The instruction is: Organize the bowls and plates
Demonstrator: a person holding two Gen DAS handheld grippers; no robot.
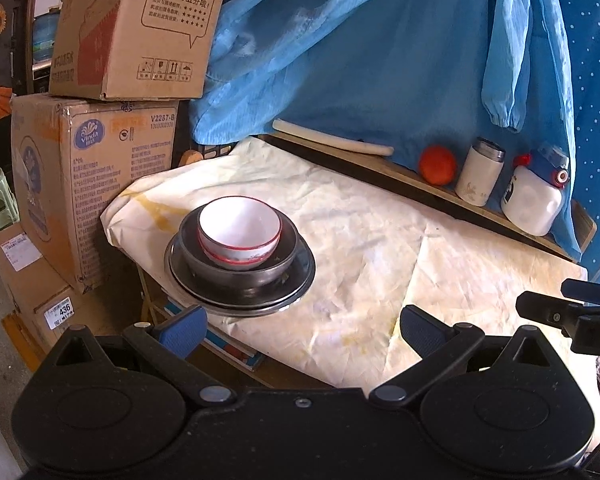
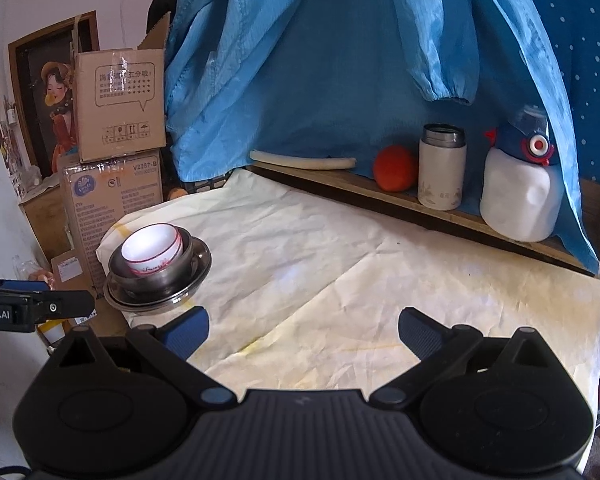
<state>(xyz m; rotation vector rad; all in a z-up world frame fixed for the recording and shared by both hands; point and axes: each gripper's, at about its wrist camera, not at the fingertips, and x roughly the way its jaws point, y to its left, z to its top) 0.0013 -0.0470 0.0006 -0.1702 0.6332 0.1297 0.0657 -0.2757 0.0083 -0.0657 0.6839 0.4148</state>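
On the surface (image 1: 440, 248), under a creased cream sheet, near the far left corner: a stack of white red-rimmed bowl (image 1: 239, 227) inside a dark metal bowl (image 1: 236, 268), both on a steel plate (image 1: 300, 280) whose near edge juts slightly past the surface's edge. Same stack at left in the right wrist view, white bowl (image 2: 151, 249) nested in metal bowl (image 2: 156, 280) over plate (image 2: 198, 266). Left tongs (image 1: 302, 330) spread wide, empty, blue pads (image 1: 184, 330) hovering just short of the stack, not touching it. Right tongs (image 2: 304, 330) likewise wide apart and holding nothing, over the bare middle of the sheet, well apart from the stack. Along the back, a wooden shelf (image 2: 332, 182) carrying an orange (image 2: 394, 168), a white flask (image 2: 442, 168) and a white bottle (image 2: 520, 196) with blue cap. Behind, a hanging blue jacket (image 2: 320, 60). At left, stacked cardboard boxes (image 1: 100, 112).
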